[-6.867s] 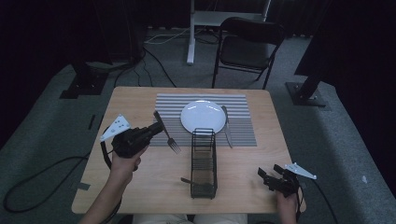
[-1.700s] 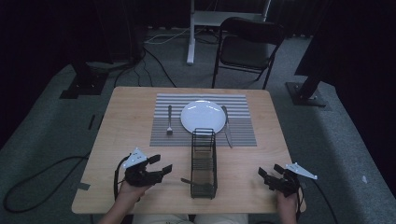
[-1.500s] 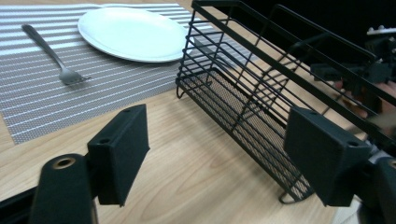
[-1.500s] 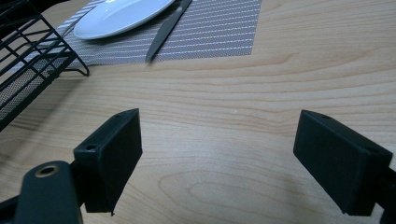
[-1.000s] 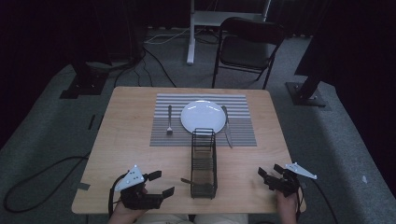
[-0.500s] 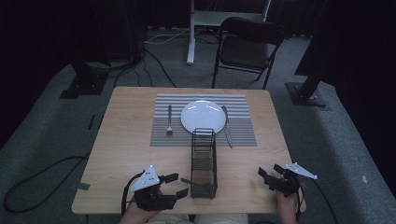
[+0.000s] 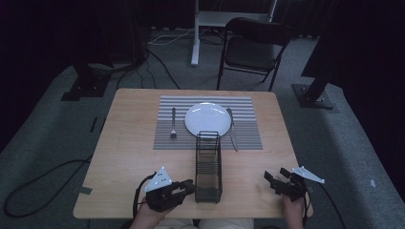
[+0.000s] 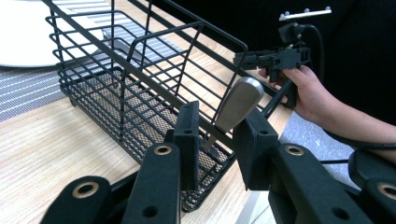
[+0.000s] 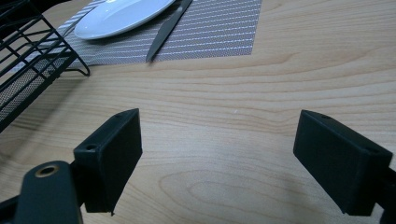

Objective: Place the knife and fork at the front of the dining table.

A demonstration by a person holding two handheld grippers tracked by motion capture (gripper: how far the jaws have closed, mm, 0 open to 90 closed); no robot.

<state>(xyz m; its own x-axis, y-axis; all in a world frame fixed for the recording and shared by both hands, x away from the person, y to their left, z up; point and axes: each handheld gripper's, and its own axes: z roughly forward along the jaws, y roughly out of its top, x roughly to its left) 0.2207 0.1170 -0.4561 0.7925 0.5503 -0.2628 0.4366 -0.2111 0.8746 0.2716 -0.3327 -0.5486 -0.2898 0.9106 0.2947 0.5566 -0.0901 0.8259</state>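
A steel utensil handle (image 8: pixel 239 103) leans out of the near end of the black wire caddy (image 7: pixel 208 162), rising between the parted jaws of the left gripper (image 8: pixel 215 140), which have not closed on it. The caddy runs near to far toward the plate (image 7: pixel 207 119). The right gripper (image 7: pixel 277 181), jaws wide and empty, rests well to the right over bare surface (image 9: pixel 261 116).

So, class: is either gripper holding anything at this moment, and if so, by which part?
Nothing is held. The left gripper is open, its jaws either side of a utensil handle sticking out of the wire caddy, not yet closed. The right gripper is open above the table.
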